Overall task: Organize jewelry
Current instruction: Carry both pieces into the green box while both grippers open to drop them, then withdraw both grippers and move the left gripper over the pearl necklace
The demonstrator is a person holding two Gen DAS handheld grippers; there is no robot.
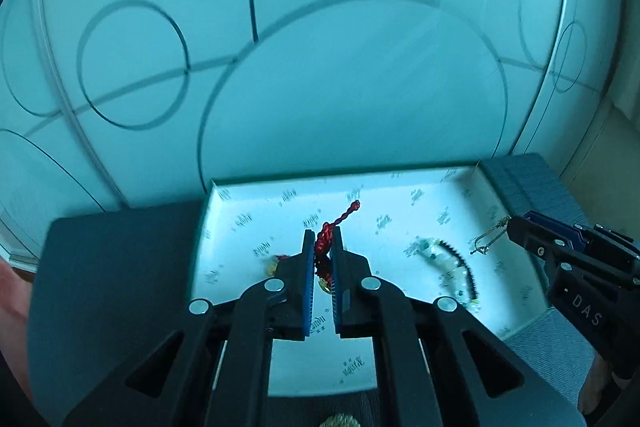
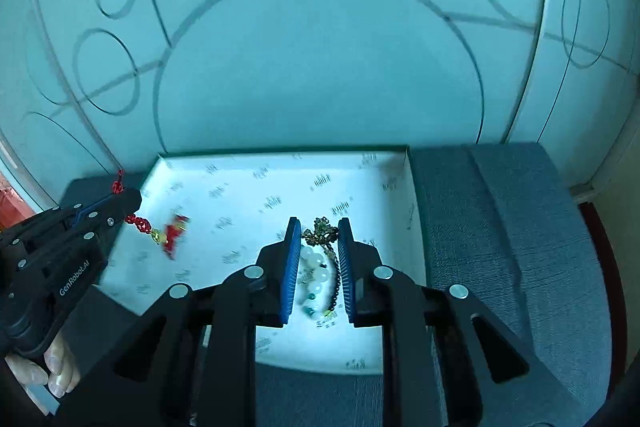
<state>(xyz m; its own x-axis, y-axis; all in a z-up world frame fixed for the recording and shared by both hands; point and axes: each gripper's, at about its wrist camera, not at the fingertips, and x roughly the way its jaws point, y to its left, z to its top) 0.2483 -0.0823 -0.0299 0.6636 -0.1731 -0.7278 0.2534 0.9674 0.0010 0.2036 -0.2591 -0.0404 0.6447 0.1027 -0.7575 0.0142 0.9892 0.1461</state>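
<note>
Closest to my left lens, the black arms and blue pads (image 1: 309,291) of my left tool (image 1: 323,239) are drawn nearly together, pinching a red braided cord (image 1: 327,237) between them. One end of the cord sticks up past the tips; the rest hangs below with a small gold bead and a red charm (image 2: 175,231), which from the right view dangles over the left part of the tray, blurred.

My right tool (image 2: 319,227) has a narrow gap between its fingers, and a fine gold chain (image 2: 320,233) is bunched at the tips. In the left view that chain (image 1: 490,237) hangs from the very tip of the right tool (image 1: 510,225), so I have it caught there.

Both tools are above a shallow white tray (image 1: 256,211) printed with small dark marks. In it, under my right tool, lies a bracelet of pale round beads (image 2: 316,269) with a few green ones, and just beside it a strand of small dark beads (image 2: 335,285); the two lie touching or nearly so.

The tray sits on a dark grey fabric surface (image 2: 500,227). Behind it rises a pale glossy panel (image 1: 320,67) with thin circle lines. My fingers (image 2: 56,367) show at the lower left of the right view, gripping the left tool's handle.
</note>
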